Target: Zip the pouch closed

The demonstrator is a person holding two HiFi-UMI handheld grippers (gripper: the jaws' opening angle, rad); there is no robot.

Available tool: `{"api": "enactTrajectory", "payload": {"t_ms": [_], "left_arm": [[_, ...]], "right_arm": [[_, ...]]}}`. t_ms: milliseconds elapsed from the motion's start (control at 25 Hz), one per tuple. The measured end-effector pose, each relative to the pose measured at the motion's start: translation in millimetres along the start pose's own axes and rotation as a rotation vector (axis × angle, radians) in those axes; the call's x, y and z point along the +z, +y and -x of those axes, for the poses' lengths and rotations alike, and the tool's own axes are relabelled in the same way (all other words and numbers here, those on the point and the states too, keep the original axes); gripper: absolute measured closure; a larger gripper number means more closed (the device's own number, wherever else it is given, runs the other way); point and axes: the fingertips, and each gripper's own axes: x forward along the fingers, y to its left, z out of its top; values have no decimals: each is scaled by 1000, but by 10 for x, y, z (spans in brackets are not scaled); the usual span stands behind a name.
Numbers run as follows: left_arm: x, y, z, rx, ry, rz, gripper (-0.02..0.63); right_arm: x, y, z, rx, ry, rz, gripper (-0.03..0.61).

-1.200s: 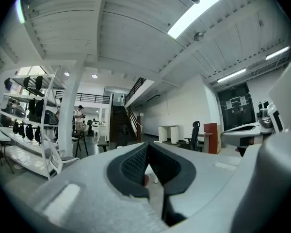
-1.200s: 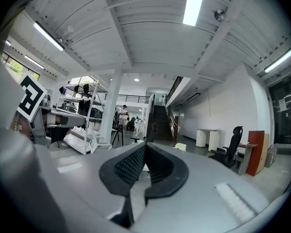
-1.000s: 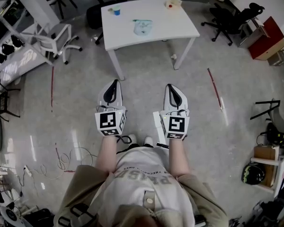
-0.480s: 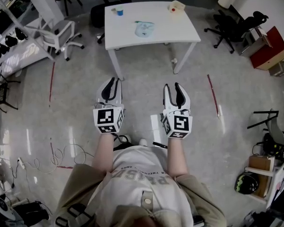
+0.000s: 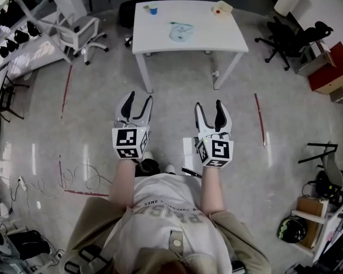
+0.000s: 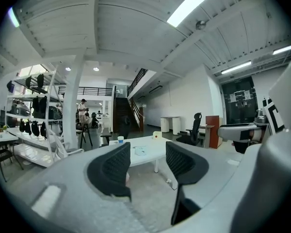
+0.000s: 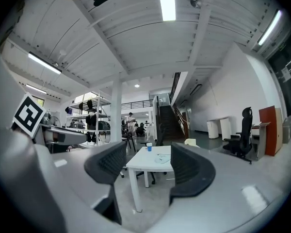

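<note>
Both jaws had just swung wide apart, nothing between them, on our left gripper (image 5: pixel 140 100) and right gripper (image 5: pixel 208 104). The pouch (image 5: pixel 179 32) lay mid-worktop (image 5: pixel 228 39), well ahead of us. We judged a hurried reach might shove it toward an edge.

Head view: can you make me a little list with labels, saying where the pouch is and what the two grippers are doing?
table: white table, ahead of both grippers
pouch: pale blue pouch lying flat near the table's middle; zip too small to read
also on table: blue cup and small cream box at the far edge
left: left gripper open; its fingers have just been opening, nothing between them
right: right gripper open too; fingers just opened, nothing between them
zipping: not started; both grippers are apart from the pouch
</note>
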Motion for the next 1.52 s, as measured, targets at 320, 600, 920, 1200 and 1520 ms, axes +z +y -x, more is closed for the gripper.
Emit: {"api": "enactTrajectory", "payload": {"t_ms": [320, 600, 920, 1200, 1520], "left_arm": [[-169, 35, -69, -10, 36, -11, 374], [-214, 210, -426, -24, 44, 18, 374], [-193, 483, -1225, -97, 58, 31, 374], [50, 876, -1953, -152, 31, 29, 374], [245, 1441, -2539, -203, 32, -1, 374]], "right_arm": [[-222, -60, -6, -21, 34, -26, 318], [-282, -117, -259, -41, 57, -17, 318], [-345, -278, -905, -94, 85, -21, 318], [-177, -310, -1662, -142, 62, -3, 318], [-68, -247, -2429, -189, 53, 18, 318]]}}
